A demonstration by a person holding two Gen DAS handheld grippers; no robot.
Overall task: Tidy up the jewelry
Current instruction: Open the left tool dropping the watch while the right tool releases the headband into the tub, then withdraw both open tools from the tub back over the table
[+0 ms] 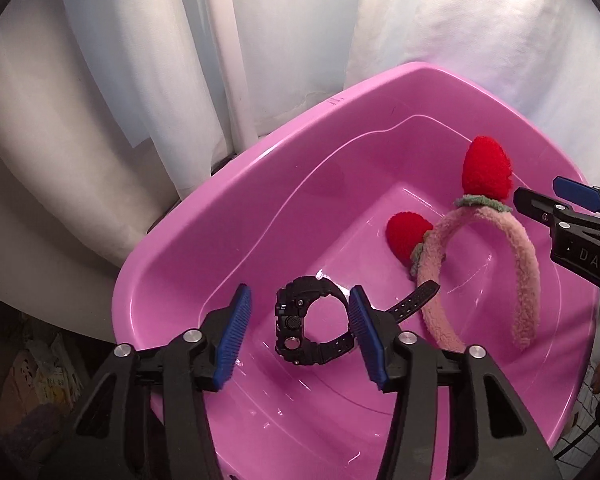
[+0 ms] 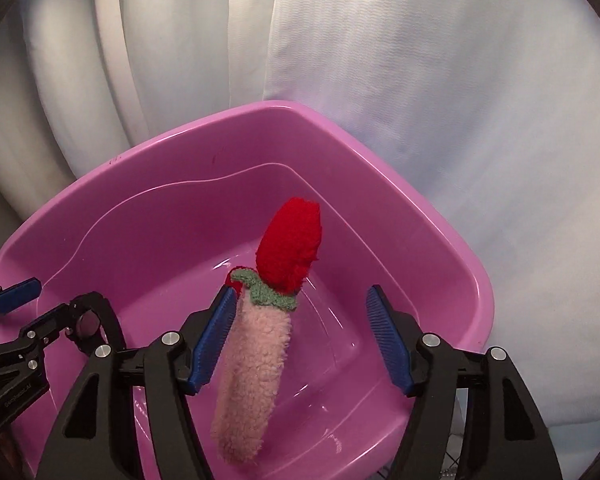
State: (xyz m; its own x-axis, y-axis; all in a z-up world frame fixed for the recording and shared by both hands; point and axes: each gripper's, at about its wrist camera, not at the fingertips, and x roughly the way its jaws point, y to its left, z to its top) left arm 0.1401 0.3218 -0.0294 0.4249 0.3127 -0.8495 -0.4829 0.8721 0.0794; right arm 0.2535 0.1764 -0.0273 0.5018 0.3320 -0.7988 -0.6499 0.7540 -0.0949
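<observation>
A pink plastic basin [image 1: 228, 216] holds a black wristwatch [image 1: 300, 324] on its floor and a fluffy pink headband [image 1: 524, 264] with two red strawberry pompoms [image 1: 486, 172]. My left gripper [image 1: 300, 336] is open, its blue pads on either side of the watch, not touching it. In the right wrist view the headband [image 2: 256, 368] stands edge-on in the basin [image 2: 452, 248], next to the left pad of my open right gripper [image 2: 300, 340]. The right gripper also shows in the left wrist view [image 1: 556, 200] at the right edge.
White curtain folds [image 1: 140, 60] hang behind the basin. The left gripper's arm [image 2: 40, 328] reaches into the basin at the left of the right wrist view. Cluttered papers [image 1: 40, 380] lie low at the left.
</observation>
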